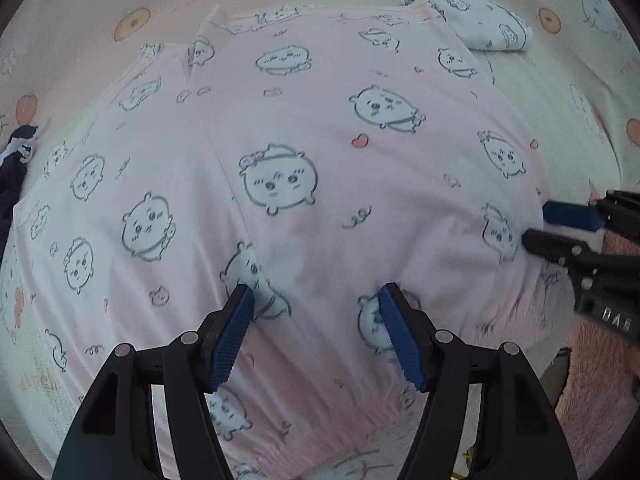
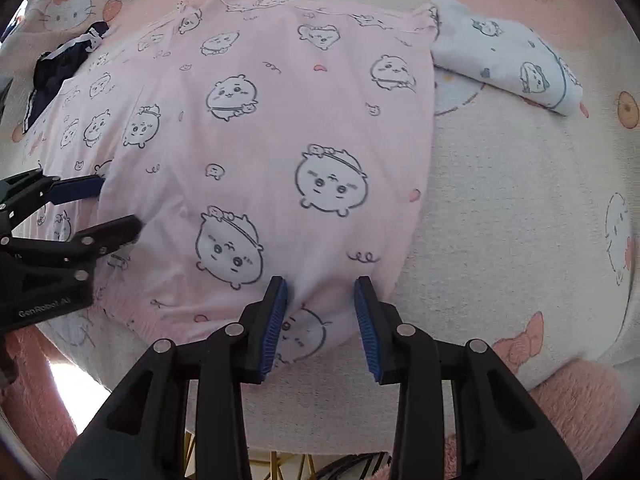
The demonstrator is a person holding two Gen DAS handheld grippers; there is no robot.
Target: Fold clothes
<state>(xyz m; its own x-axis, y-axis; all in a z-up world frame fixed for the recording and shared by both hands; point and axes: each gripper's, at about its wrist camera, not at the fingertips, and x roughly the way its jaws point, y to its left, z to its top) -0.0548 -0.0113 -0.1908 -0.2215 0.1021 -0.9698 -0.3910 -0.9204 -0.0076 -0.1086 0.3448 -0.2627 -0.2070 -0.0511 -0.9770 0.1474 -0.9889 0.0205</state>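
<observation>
Left wrist view: the left tool (image 1: 316,296) hangs over the near hem of a pink printed garment (image 1: 304,152) spread flat on a cartoon-print blanket (image 1: 560,92). Its blue pads (image 1: 234,332) stand well apart, released, with cloth below them but nothing pinched. The garment fills the middle of the picture. At 1 o'clock, touching its far corner, lies a folded white printed garment (image 1: 484,20). At 9 o'clock, at the pink garment's edge, sits a dark navy garment (image 1: 16,160). At 3 o'clock the right tool (image 1: 538,224) reaches in at the pink garment's side edge, jaws parted.

Right wrist view: the right tool (image 2: 320,300) is at 6 o'clock over the near corner of the pink printed garment (image 2: 280,120). Its jaws stand partly apart; a fold of pink cloth rises between them, close against the left pad (image 2: 274,328) and clear of the other, so the grip is released. The folded white printed garment (image 2: 508,64) lies at 1 o'clock, the dark navy garment (image 2: 60,68) at 10 o'clock, and the left tool (image 2: 116,204) at 9 o'clock, open over the pink cloth.
</observation>
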